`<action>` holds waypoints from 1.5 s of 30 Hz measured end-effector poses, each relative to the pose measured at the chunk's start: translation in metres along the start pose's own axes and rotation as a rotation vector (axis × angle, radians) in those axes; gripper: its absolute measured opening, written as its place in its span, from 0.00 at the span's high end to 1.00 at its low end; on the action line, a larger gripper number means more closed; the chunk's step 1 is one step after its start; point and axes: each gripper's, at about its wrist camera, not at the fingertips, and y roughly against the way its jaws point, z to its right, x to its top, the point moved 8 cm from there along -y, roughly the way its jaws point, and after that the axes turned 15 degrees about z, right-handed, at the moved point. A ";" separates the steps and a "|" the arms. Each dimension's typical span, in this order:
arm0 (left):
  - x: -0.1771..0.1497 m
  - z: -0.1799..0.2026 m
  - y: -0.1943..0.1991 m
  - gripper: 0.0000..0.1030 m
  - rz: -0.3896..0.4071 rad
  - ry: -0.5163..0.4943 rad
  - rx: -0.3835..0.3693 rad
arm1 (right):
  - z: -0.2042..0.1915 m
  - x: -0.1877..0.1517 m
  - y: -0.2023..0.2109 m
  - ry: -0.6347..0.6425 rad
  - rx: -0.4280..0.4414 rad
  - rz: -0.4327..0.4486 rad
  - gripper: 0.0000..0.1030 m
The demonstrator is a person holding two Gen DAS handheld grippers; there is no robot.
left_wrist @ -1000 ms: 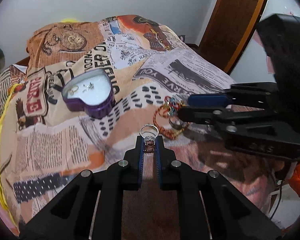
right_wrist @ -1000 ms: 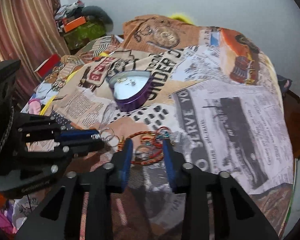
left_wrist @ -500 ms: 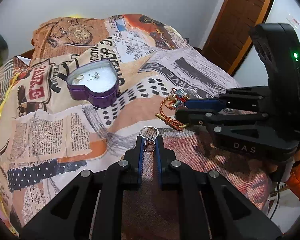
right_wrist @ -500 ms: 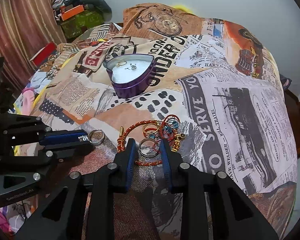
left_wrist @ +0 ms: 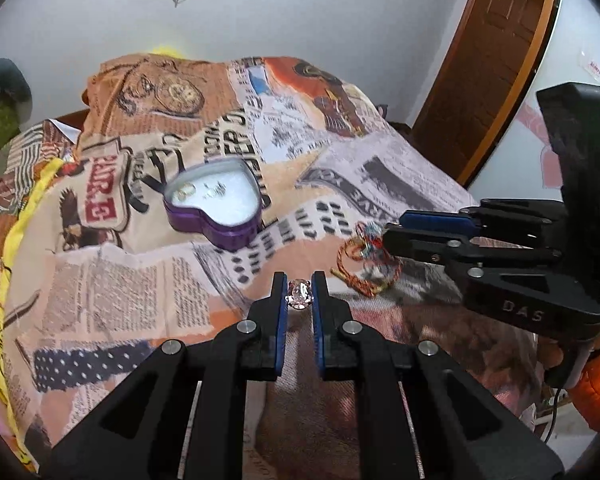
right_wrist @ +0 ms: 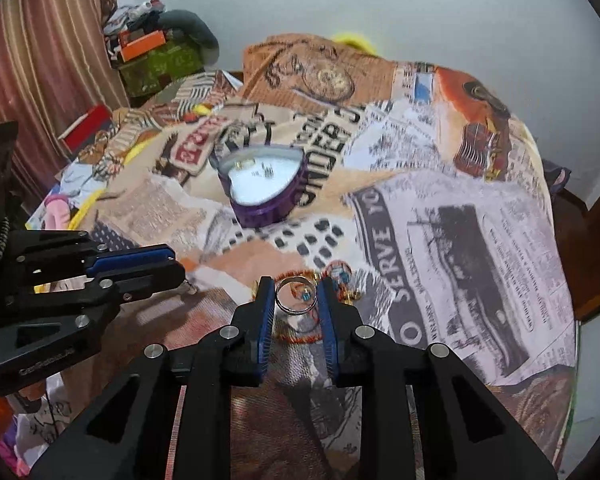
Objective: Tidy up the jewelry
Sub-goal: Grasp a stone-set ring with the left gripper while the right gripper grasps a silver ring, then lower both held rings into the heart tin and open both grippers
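Purple heart box (left_wrist: 216, 216); two gripped rings (left_wrist: 299, 294).

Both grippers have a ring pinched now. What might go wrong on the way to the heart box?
The left gripper pinches the stone ring only at its fingertips, so it may slip out. The right gripper grips the plain ring across its edges, so it may twist free. The heart box sits on soft bedding and may tip.

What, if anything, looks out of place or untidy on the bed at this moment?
Nothing looks damaged or spilled. The one untidy spot is the tangle of bracelets, heaped loose on the printed bedspread instead of in the heart-shaped purple tin. Each gripper is shut on a ring: left gripper, right gripper.
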 end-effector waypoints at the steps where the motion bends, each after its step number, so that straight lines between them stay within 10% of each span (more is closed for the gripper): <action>1: 0.002 -0.001 0.001 0.90 0.007 0.000 0.001 | -0.001 0.004 0.001 0.000 -0.001 0.009 0.81; 15: 0.031 -0.039 -0.003 0.90 0.063 0.000 0.050 | -0.017 0.045 -0.015 -0.006 0.002 0.074 0.81; 45: 0.043 -0.104 -0.098 0.90 -0.036 0.064 0.040 | -0.017 0.043 -0.115 -0.045 0.040 -0.107 0.81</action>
